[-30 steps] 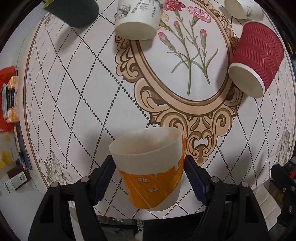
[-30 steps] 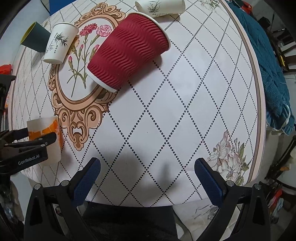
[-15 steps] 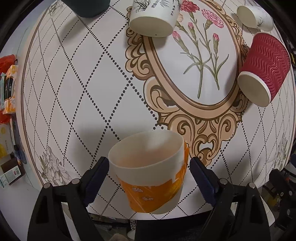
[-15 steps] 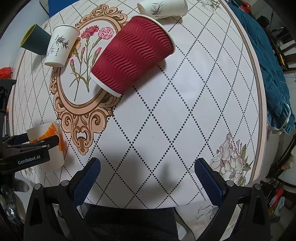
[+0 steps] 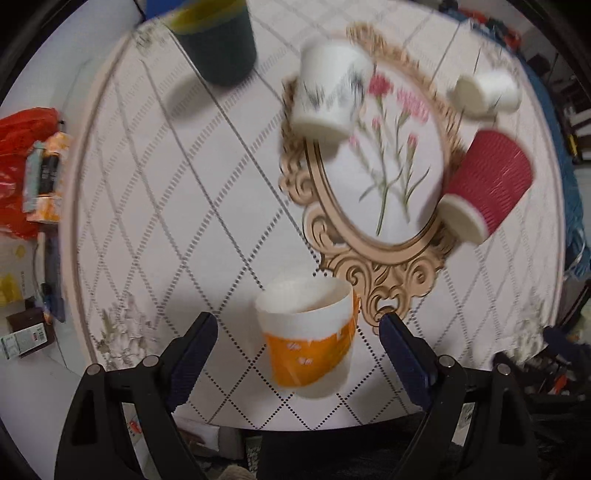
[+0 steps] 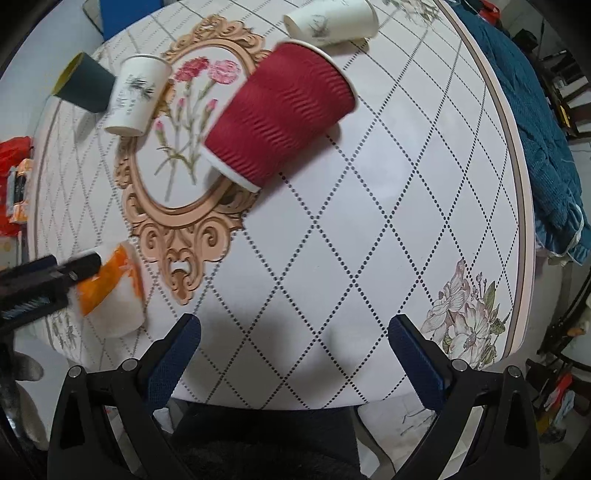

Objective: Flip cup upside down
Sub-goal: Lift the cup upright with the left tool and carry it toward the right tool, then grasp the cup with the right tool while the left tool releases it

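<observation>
An orange-and-white paper cup (image 5: 308, 338) stands bottom up on the table near its front edge, its wide rim down. My left gripper (image 5: 297, 341) is open; its blue pads stand apart on either side of the cup without touching it. The cup also shows in the right wrist view (image 6: 110, 291), partly behind the left gripper's finger. My right gripper (image 6: 293, 343) is open and empty above bare tablecloth near the front edge.
A red ribbed cup (image 6: 277, 114) stands bottom up by the ornate frame print. A white flowered cup (image 6: 135, 96) and a dark green cup (image 6: 85, 83) also stand bottom up. Another white cup (image 6: 332, 20) lies on its side at the back. A blue cloth (image 6: 535, 122) lies at right.
My left gripper opened and let go of the orange cup, then drew back from it. The cup now stands free on the table. My right gripper stayed open and shifted slightly.
</observation>
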The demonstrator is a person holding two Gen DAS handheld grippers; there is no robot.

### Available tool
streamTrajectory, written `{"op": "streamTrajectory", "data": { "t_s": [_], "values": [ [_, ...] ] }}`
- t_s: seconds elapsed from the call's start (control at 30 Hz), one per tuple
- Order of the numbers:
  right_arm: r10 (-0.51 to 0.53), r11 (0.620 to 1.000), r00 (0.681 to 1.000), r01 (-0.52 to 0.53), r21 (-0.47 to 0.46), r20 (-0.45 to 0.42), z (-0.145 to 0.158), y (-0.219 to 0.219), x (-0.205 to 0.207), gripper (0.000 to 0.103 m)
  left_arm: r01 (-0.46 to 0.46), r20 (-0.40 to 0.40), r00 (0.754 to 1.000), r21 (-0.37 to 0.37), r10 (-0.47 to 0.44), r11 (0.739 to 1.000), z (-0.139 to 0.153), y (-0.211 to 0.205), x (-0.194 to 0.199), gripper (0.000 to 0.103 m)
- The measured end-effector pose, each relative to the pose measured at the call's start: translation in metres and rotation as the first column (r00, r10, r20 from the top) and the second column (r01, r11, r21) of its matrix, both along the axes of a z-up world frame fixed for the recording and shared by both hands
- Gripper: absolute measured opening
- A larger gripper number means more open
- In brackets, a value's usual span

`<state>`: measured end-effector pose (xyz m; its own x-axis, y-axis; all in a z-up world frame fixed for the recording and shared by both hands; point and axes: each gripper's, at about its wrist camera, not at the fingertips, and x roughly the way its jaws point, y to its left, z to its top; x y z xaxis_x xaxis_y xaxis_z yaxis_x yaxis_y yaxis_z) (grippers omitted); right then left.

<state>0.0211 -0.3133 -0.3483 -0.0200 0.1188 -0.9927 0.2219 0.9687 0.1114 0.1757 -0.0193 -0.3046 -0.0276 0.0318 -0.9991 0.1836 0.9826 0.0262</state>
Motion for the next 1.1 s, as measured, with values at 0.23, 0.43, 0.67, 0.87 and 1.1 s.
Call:
{"op": "streamTrajectory", "data": {
  "t_s": [0.23,0.43,0.67,0.87,1.1],
  "values": [
    [0.082,0.996,0.996,-0.083,0.034,0.047,0.033,0.038,-0.012,0.103,-0.083,0.107,0.991,-0.019,0.084,0.996,0.056,0.036,-0.028,0.090],
    [0.115,0.992,0.990,-0.119,0.049,0.088,0.056,0.078,-0.017,0.103,-0.148,0.127,0.981,0.009,0.146,0.989,0.063,0.084,-0.060,0.090],
    [0.119,0.990,0.988,-0.125,0.059,0.095,0.060,0.117,-0.018,0.103,-0.205,0.117,0.973,0.031,0.200,0.978,0.048,0.130,-0.079,0.090],
    [0.148,0.985,0.986,-0.154,0.076,0.077,0.049,0.147,-0.019,0.103,-0.254,0.088,0.964,0.040,0.249,0.966,0.029,0.156,-0.090,0.090],
    [0.316,0.948,0.945,-0.318,0.018,0.082,0.046,0.177,-0.008,0.103,-0.307,0.082,0.949,0.039,0.303,0.951,0.013,0.169,-0.090,0.100]
  ]
}}
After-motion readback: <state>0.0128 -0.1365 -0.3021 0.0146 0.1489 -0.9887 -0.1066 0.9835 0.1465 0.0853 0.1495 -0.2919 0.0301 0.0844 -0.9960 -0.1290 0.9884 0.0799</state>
